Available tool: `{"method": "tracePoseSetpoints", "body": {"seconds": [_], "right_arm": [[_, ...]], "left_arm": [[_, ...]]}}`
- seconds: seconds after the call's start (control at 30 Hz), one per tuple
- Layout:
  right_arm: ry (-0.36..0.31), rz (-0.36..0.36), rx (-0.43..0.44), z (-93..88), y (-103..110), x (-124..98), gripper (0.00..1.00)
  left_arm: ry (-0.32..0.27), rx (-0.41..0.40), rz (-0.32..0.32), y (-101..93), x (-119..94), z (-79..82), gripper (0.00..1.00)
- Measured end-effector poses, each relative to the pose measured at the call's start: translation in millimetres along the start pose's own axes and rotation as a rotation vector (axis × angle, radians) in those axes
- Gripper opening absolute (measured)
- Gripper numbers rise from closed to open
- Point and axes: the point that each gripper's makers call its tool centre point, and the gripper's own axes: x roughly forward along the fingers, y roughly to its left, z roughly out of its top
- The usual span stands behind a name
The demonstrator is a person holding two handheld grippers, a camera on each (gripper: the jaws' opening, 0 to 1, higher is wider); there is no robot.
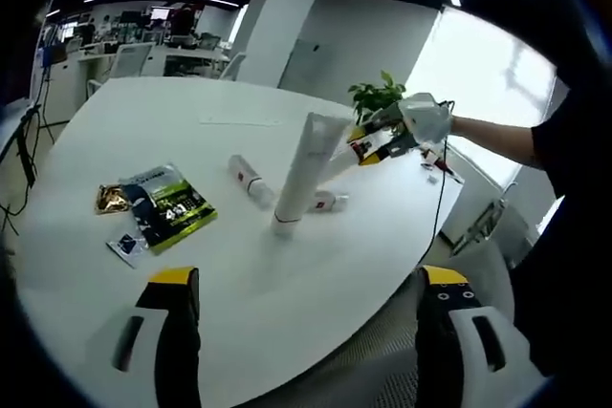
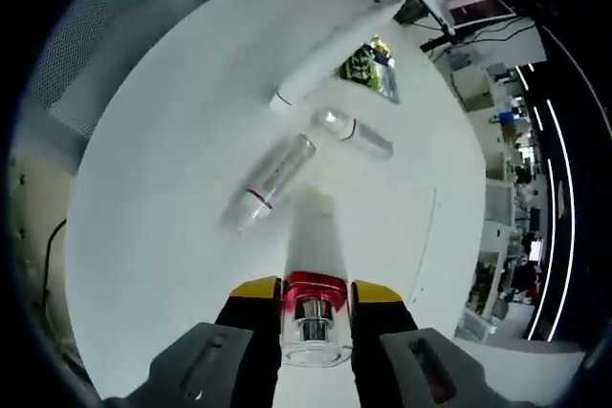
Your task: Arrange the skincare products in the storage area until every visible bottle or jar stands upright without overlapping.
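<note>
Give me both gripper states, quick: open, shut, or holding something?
Left gripper: open, jaws wide apart, holding nothing.
Right gripper: shut on a clear bottle with a red band, lifted off the white table.

Open table in front, clutter mid-frame

In the left gripper view, bare white table [image 1: 287, 303] fills the lower centre; the tall tube [image 1: 304, 171], two lying bottles [image 1: 251, 179] and a green packet [image 1: 172, 205] at centre left block the middle.
</note>
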Motion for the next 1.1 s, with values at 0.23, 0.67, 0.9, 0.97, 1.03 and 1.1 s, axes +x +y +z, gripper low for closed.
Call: {"method": "tracePoseSetpoints", "body": {"seconds": [0.23,0.67,0.9,0.97,1.03,1.1], "right_arm": [[-0.002,0.023,0.011,-0.6,5,-3,0.16],[-0.037,-0.003,0.281,-26.7,37,33,0.17],[-0.025,0.068,0.343,-32.4,79,57,0.15],[-0.058,0.049,0.375,-28.3,72,52,0.15],[-0.063,0.059,0.367,-29.1,71,51,0.15],[-0.076,0.086,0.374,-28.6,71,50,0.15]], "left_arm": [[-0.020,0.017,-0.030,-9.5,-1,4.1,0.87],[0.009,0.014,-0.036,-15.5,1,-4.8,0.86],[0.037,0.018,-0.028,-15.1,6,-6.7,0.86],[0.047,0.027,-0.028,-17.4,8,-7.6,0.87],[0.059,0.036,-0.032,-16.6,9,-9.0,0.87],[0.065,0.035,-0.035,-18.7,13,-10.3,0.87]]}}
